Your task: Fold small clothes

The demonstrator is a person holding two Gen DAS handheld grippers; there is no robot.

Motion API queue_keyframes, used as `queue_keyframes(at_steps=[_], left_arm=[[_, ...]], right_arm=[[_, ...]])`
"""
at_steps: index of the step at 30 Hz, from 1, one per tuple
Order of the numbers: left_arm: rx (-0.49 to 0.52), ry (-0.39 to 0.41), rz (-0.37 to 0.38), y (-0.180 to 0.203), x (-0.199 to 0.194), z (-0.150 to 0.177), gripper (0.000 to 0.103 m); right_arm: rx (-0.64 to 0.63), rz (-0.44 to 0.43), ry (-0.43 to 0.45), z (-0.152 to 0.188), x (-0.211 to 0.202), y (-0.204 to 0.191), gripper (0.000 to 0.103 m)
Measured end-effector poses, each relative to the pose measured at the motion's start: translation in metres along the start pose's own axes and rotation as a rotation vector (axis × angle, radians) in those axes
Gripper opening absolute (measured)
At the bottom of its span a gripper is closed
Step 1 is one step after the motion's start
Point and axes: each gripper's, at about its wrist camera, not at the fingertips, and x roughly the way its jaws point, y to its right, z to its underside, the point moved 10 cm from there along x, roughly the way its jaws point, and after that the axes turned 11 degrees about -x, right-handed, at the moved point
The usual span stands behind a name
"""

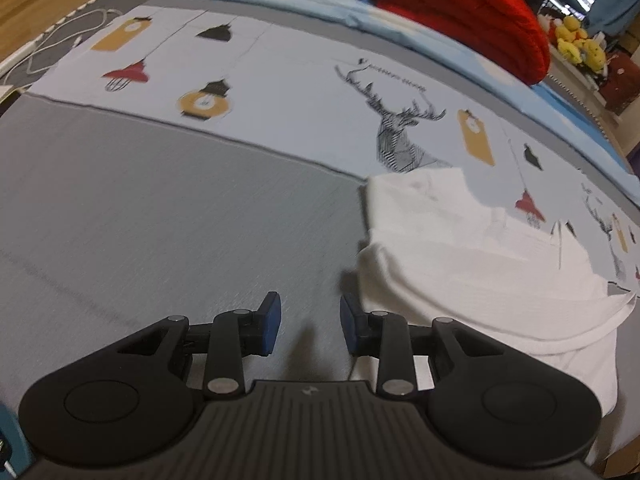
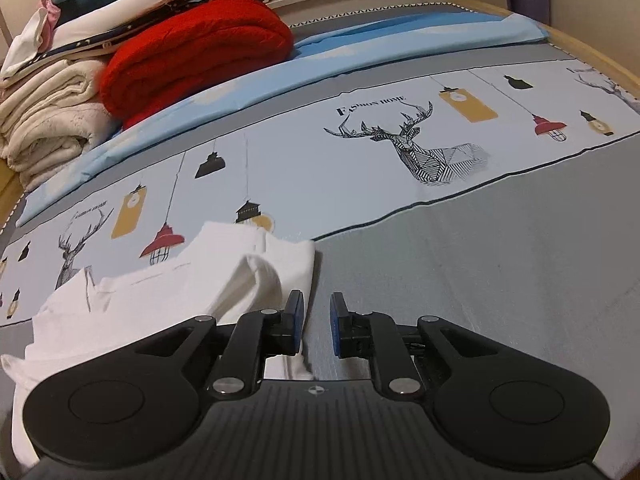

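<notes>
Bedding (image 1: 168, 208) of grey lay under both claws. At three o'clock from the left gripper (image 1: 310, 326), spread and holding nothing, sat the white garment (image 1: 480, 280), partly folded. The right gripper (image 2: 317, 324) was parted too, the garment (image 2: 168, 296) at its nine o'clock beside a finger (image 2: 297, 312).

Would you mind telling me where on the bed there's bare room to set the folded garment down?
The plain grey band is free, between the printed lamp-and-deer strip and the near edge, left of the white garment. In the right wrist view, grey lies free right of the garment. The far side is crowded: red blanket, cream blankets.
</notes>
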Motion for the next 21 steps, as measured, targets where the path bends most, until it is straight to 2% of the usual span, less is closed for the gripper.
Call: queue_keyframes(at_steps=[4,6,13,17,21], left_arm=[[-0.009,-0.027,-0.022,-0.008,-0.002,0.004,0.035],[-0.007,-0.032,-0.013,-0.008,-0.003,0.004,0.039],[0.026,-0.089,0.004,0.002,0.014,0.013,0.046],[0.027,-0.1,0.0,0.009,0.026,0.009,0.049],[0.041,-0.106,0.005,0.022,0.039,0.002,0.049]], right_arm=[[-0.017,0.007,-0.012,0.006,-0.006,-0.001,0.021],[-0.034,0.014,-0.026,0.009,-0.004,-0.001,0.021],[-0.093,-0.005,-0.136,0.025,0.019,-0.012,0.022],[-0.15,-0.02,-0.144,0.02,0.029,-0.025,0.032],[-0.194,-0.019,-0.164,0.021,0.044,-0.03,0.033]])
